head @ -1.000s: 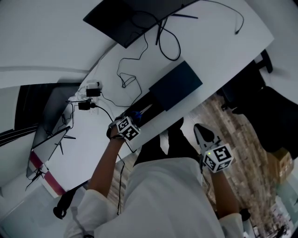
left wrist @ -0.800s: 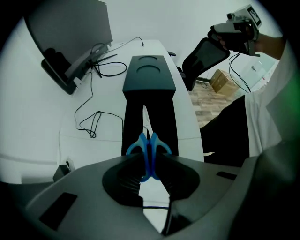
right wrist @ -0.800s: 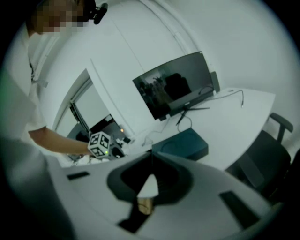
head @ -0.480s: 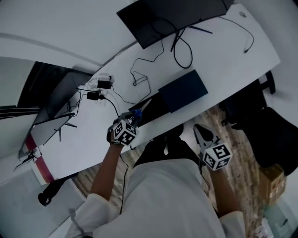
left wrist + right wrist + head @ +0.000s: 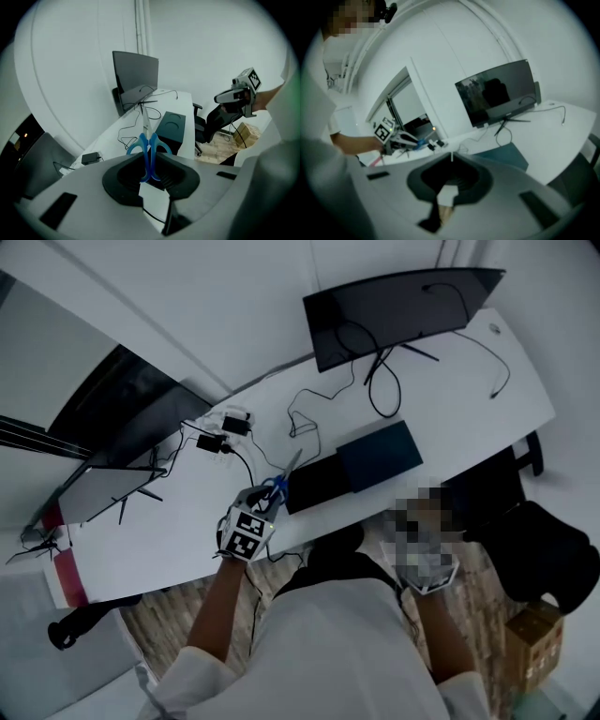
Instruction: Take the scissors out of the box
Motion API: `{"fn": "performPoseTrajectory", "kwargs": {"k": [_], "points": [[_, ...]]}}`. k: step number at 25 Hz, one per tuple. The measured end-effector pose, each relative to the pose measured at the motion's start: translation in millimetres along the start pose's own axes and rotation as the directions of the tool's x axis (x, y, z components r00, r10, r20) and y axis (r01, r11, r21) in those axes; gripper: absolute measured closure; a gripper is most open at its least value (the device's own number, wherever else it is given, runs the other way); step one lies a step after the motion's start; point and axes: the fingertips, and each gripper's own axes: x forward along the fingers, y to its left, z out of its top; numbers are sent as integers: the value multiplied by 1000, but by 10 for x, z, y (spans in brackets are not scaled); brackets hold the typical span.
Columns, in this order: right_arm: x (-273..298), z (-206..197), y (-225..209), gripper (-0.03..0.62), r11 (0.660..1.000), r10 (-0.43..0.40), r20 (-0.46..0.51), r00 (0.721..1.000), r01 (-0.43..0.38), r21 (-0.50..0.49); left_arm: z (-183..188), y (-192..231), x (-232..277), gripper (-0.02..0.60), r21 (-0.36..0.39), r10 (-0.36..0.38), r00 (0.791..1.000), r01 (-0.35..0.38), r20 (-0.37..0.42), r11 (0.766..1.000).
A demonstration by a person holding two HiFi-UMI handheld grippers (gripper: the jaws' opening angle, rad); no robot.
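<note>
My left gripper is shut on the blue handles of the scissors and holds them in the air above the white desk, left of the open black box. The silver blades point up and away. The box's dark blue lid lies beside it. In the left gripper view the scissors stand upright between the pads of the left gripper. My right gripper hovers off the desk's near edge, jaws together, nothing in them. The right gripper view shows its tips meeting.
A dark monitor stands at the back of the white desk, with cables and power adapters left of the box. Another dark screen sits far left. An office chair and a cardboard box are on the floor at right.
The left gripper has risen out of the box with the scissors and rolled, so the blades now point upward. The right gripper has shifted slightly, still off the desk.
</note>
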Motion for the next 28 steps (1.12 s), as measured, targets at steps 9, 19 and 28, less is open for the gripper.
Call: {"fn": "performPoseTrajectory", "kwargs": {"k": [9,19,28], "points": [[-169,52,414,560,996,-27,21,999,29,-88,125,121,-536,474,-76,39,984,-26,174,997],[-459,201,832,560,982,-70,85,994,84,-169,200,154,-1166,474,-143,70,931,-19,359,990],[-879,255,1106,560,972,-129,167,977,159,-175,165,143,-1671,474,-166,90,891,-17,446,986]]}}
